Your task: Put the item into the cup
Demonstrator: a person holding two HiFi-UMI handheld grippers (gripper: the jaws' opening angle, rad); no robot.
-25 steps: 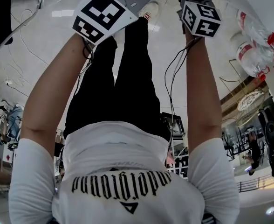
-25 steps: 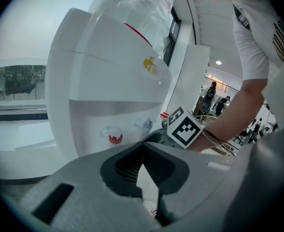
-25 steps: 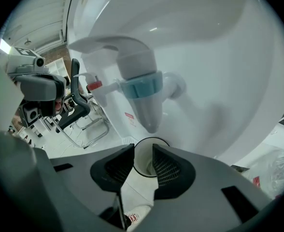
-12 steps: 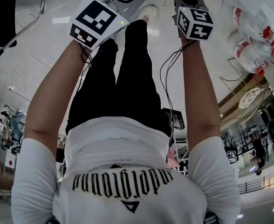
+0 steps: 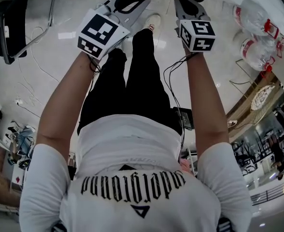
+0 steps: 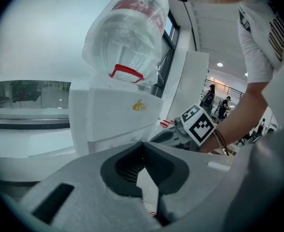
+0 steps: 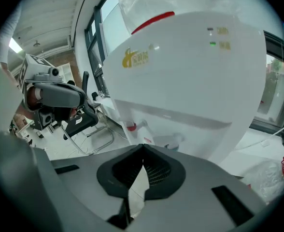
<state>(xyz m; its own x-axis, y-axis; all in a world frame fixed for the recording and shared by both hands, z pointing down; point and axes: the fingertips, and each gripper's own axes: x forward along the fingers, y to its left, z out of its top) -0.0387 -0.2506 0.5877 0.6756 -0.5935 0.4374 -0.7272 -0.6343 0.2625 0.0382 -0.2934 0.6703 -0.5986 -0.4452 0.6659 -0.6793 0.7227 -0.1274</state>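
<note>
Though both grippers point at a white water dispenser (image 7: 180, 81), neither holds anything. The left gripper (image 6: 142, 145) has its jaws drawn together so the tips meet, with only a pale sliver showing through lower down between the dark pads. The right gripper (image 7: 143, 148) is closed in the same way and is bare. No view shows the cup or the item clearly enough to place either.

Just beyond the right jaws, the dispenser's front carries a red tap (image 7: 131, 126) and a pale tap (image 7: 173, 140) beside it. A water bottle (image 6: 127, 33) wrapped in clear plastic stands upside down on top of the dispenser, and its red handle (image 6: 126, 71) is at the neck.

In the head view the two grippers are held side by side above a glossy pale floor (image 5: 50, 52), in front of the person's black trousers (image 5: 132, 91) and white T-shirt (image 5: 127, 168). Thin cables (image 5: 31, 66) trail over the floor to the left, near a black chair (image 5: 11, 23) with a metal frame. To the right lie spare bottles (image 5: 253, 18) in plastic wrap. Tall dark-framed windows (image 7: 96, 47) line the wall behind the dispenser.
</note>
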